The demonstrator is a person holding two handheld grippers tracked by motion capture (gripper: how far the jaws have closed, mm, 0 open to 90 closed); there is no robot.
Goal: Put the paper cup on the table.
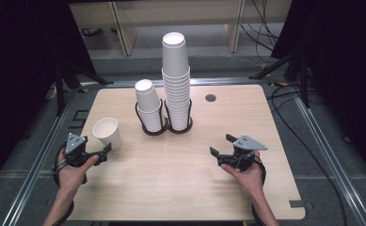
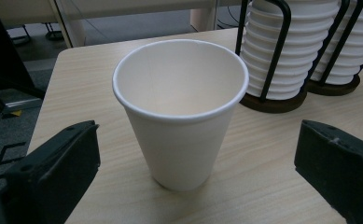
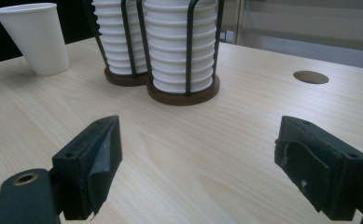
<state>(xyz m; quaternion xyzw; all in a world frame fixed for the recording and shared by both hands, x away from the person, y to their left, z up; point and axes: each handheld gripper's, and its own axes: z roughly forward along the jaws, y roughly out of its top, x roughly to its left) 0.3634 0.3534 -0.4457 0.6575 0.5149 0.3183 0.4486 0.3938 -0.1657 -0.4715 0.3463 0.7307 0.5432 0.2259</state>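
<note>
Nearest the person's edge of the wooden table point(image 1: 180, 188), both hands come up from below, each holding a gripper. The left gripper point(image 1: 106, 149) sits just short of the single paper cup point(image 1: 107, 133), its jaws spread wide and closed on nothing; in the left gripper view the cup point(image 2: 181, 112) stands upright and open-mouthed between the two black jaws, with a clear gap of bare wood on either side, so it is not touched. The cup looks empty inside. The right gripper point(image 1: 222, 145) is well apart from the cup, off to its right over bare tabletop, and it too is released: in the right gripper view its two padded jaws stand far apart with only wood grain between them, and the cup point(image 3: 33, 37) shows small at the far left. Just beyond the cup, and a little to its right, stands a dark double cup holder point(image 1: 164, 128) with thin black wire loops rising from round bases. The ring nearer the cup holds a short stack of cups point(image 1: 147, 106), upside down; the ring farther from the cup holds a tall stack of cups point(image 1: 176, 80), rising well above the short one. The two stacks stand side by side, their bases touching. Farther still from the cup, past the tall stack and toward the back right, is a small round cable hole point(image 1: 210, 98) in the tabletop. Beyond the table's far edge lie grey floor and the legs of pale furniture.
</note>
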